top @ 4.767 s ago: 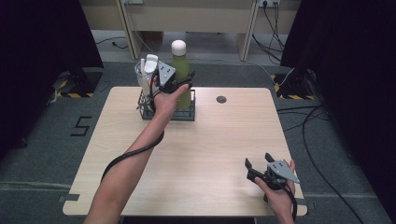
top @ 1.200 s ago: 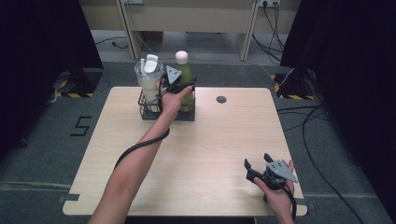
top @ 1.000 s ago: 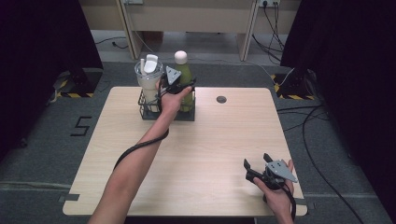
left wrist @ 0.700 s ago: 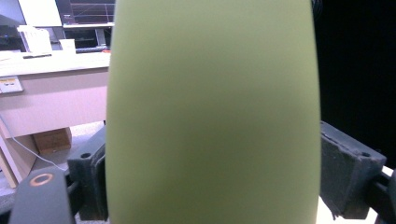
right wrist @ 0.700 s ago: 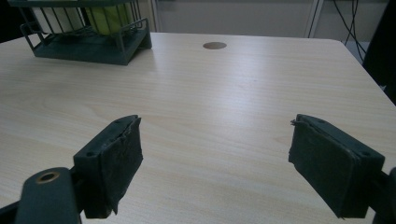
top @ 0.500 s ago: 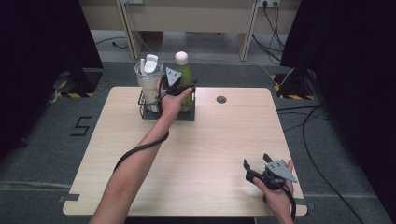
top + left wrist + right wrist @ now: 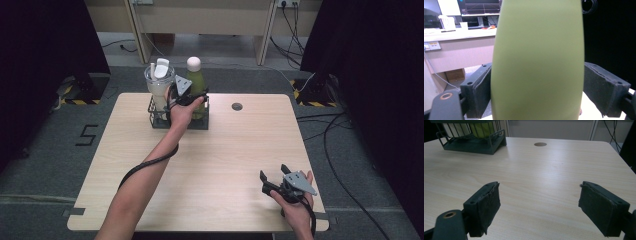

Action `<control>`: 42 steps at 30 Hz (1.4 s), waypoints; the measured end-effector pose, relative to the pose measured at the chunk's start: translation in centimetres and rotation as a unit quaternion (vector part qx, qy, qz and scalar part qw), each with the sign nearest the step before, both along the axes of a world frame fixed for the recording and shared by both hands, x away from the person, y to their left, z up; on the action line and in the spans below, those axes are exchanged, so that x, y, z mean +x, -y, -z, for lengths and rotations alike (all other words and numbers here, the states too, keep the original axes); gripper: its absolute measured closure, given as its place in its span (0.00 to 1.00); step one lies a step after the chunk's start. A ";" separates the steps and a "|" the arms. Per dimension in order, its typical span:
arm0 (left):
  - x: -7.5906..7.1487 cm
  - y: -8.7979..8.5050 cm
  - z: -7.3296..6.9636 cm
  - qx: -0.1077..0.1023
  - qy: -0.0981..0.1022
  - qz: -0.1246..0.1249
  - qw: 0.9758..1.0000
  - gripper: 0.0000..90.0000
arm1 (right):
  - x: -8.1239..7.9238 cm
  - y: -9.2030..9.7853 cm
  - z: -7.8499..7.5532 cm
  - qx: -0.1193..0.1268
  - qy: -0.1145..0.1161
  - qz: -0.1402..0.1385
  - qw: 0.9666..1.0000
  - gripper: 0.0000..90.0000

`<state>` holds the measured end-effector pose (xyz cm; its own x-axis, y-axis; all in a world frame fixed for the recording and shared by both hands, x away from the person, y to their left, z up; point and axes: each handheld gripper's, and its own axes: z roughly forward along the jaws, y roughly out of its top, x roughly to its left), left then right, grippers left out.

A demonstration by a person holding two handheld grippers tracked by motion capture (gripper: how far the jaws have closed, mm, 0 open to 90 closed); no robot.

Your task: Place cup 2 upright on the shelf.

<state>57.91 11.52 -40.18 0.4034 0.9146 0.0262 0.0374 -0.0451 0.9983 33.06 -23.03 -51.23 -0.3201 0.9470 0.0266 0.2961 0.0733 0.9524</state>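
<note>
grey carpet floor (image 7: 45,165), black curtains (image 7: 370,55), wooden desk (image 7: 200,15)

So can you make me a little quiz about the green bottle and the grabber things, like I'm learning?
1. True or false: the left gripper has its jaws around the green bottle.
2. What stands beside the bottle in the black wire basket? A) a clear cup with a white lid B) a red ball C) a banana
3. Fill in: the right gripper hangs over the wooden table with its jaws ____.

Key: 1 true. 2 A. 3 open.
</note>
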 end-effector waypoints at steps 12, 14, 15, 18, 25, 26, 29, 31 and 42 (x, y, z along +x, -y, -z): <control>-0.7 -0.5 -0.1 0.005 0.004 -0.002 1.000 0.16 | 0.0 -0.1 0.0 0.000 -0.004 0.000 1.000 0.19; -0.9 -0.6 -0.1 0.006 0.005 -0.003 1.000 0.16 | 0.0 -0.1 0.0 0.000 -0.003 0.000 1.000 0.19; -1.0 -0.6 -0.1 0.006 0.005 -0.004 1.000 0.16 | 0.0 -0.1 0.0 0.000 -0.002 0.000 1.000 0.19; -1.4 -0.8 -0.2 0.006 0.006 -0.001 1.000 0.16 | 0.0 -0.2 0.0 0.000 -0.004 -0.001 1.000 0.19; -2.2 -1.2 -0.3 0.013 0.008 0.002 1.000 0.16 | 0.0 -0.2 0.0 -0.003 -0.001 -0.002 1.000 0.19; -2.4 -1.2 -0.3 0.015 0.007 0.002 1.000 0.16 | 0.0 -0.2 0.0 -0.003 -0.001 -0.002 1.000 0.19; -3.1 -1.4 -0.3 0.017 0.012 0.007 1.000 0.16 | 0.0 -0.2 0.0 -0.003 0.000 -0.001 1.000 0.19; -3.5 -1.5 -0.3 0.021 0.013 0.013 1.000 0.16 | 0.0 -0.2 0.0 -0.003 0.000 0.000 1.000 0.19; -4.3 -1.7 -0.5 0.023 0.019 0.024 0.999 0.16 | 0.1 -0.3 0.0 -0.004 -0.003 0.000 1.000 0.19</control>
<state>53.62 13.18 -39.64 0.4449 0.8916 0.0841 -0.0033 -0.0923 0.9957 33.12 -22.75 -51.26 -0.3205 0.9470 0.0216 0.3015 0.0803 0.9501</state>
